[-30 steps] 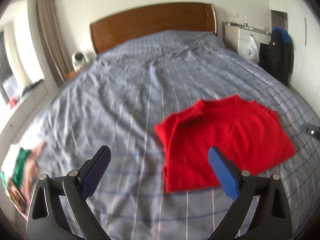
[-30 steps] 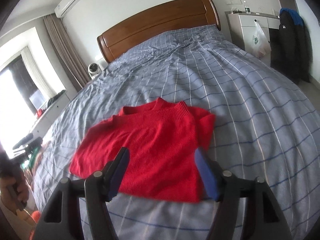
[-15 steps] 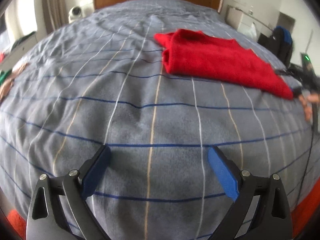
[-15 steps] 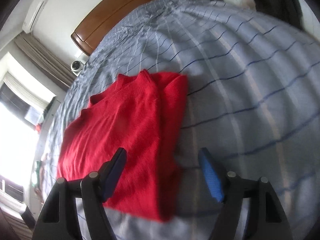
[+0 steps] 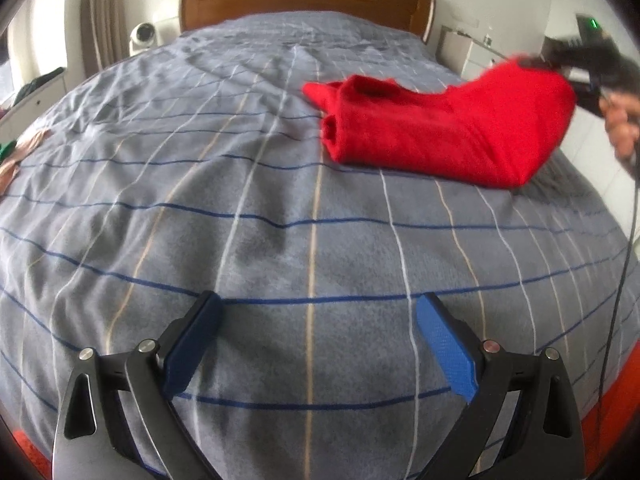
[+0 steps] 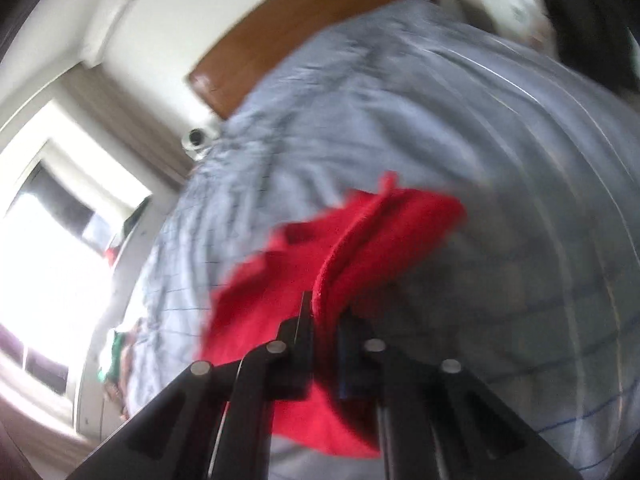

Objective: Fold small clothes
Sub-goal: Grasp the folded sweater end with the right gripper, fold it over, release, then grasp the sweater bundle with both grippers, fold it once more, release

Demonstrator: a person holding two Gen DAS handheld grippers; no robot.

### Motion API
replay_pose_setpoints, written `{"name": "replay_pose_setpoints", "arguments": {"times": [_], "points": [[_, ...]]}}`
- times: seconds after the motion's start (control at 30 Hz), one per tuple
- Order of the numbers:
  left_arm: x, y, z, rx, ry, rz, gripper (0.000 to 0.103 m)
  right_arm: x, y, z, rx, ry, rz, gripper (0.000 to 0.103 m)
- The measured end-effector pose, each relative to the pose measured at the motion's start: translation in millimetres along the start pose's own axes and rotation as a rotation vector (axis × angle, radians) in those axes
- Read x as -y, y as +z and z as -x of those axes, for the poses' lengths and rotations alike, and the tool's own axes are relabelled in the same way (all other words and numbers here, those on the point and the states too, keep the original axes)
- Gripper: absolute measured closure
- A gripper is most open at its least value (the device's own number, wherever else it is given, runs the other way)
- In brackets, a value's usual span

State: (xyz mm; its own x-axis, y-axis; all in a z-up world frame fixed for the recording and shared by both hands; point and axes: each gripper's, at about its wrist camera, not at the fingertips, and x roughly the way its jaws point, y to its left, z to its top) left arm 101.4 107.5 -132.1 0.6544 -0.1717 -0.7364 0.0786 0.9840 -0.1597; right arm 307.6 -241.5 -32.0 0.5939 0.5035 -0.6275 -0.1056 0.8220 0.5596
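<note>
Lifted off bed [image 5: 280, 220]: red sweater [image 5: 448, 136] edge, right gripper [image 6: 324, 328] jaws clamped; left gripper [image 5: 316, 344] jaws apart.

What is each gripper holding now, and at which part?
The right gripper pinches the red sweater at its lifted edge; the left gripper holds nothing, jaws apart.

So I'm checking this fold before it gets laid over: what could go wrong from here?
The right tongs pinch only the edge of the red knitted sweater, so it may slip free mid-lift. The left tongs hang open over the grey checked bedspread, well clear of the sweater, so its folded left side could drag or unroll.
</note>
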Motion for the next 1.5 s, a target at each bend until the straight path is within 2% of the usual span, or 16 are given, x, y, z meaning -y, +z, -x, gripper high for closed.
{"name": "replay_pose_setpoints", "arguments": {"times": [0.1, 0.23, 0.3, 0.4, 0.47, 0.5, 0.53, 0.57, 0.7, 0.8, 0.93, 1.0, 1.07, 1.23, 1.37, 1.5], "points": [[-11, 2, 6, 0.019, 0.006, 0.037, 0.005, -58, 0, -24, -0.039, 0.060, 0.069, 0.094], [-31, 3, 8, 0.017, 0.018, 0.101, 0.005, -121, -22, -74, -0.107, 0.118, 0.145, 0.094], [-36, 3, 7, 0.016, 0.012, 0.126, 0.005, -137, -34, -99, -0.135, 0.107, 0.177, 0.094], [-38, 5, 6, 0.021, 0.016, 0.128, 0.005, -148, -56, -140, -0.165, 0.030, 0.227, 0.092], [-37, 5, 5, 0.020, 0.023, 0.120, 0.005, -146, -69, -166, -0.224, 0.032, 0.214, 0.081], [-36, 4, 6, 0.020, 0.023, 0.118, 0.005, -143, -75, -176, -0.276, 0.054, 0.182, 0.063], [-36, 4, 6, 0.021, 0.021, 0.118, 0.005, -139, -80, -182, -0.315, 0.100, 0.129, 0.055], [-37, 4, 6, 0.022, 0.019, 0.120, 0.005, -135, -81, -178, -0.309, 0.138, 0.107, 0.047], [-40, 6, 5, 0.022, 0.007, 0.138, 0.005, -128, -66, -137, -0.215, 0.249, 0.070, 0.043], [-41, 7, 4, 0.021, 0.005, 0.141, 0.005, -119, -55, -105, -0.152, 0.147, 0.145, 0.043], [-38, 7, 2, 0.016, 0.004, 0.143, 0.005, -115, -77, -99, -0.191, 0.011, 0.325, 0.044], [-37, 7, 0, 0.015, 0.011, 0.137, 0.005, -120, -94, -106, -0.200, -0.008, 0.370, 0.051], [-35, 5, 0, 0.015, 0.019, 0.127, 0.005, -129, -113, -120, -0.194, -0.057, 0.428, 0.052], [-33, 3, -1, 0.010, 0.034, 0.105, 0.005, -157, -147, -167, -0.163, -0.258, 0.597, 0.049], [-33, 3, -1, 0.007, 0.032, 0.105, 0.005, -157, -137, -151, -0.163, -0.251, 0.563, 0.050], [-33, 4, -1, 0.003, 0.020, 0.105, 0.005, -152, -132, -102, -0.104, -0.205, 0.546, 0.048]]}}
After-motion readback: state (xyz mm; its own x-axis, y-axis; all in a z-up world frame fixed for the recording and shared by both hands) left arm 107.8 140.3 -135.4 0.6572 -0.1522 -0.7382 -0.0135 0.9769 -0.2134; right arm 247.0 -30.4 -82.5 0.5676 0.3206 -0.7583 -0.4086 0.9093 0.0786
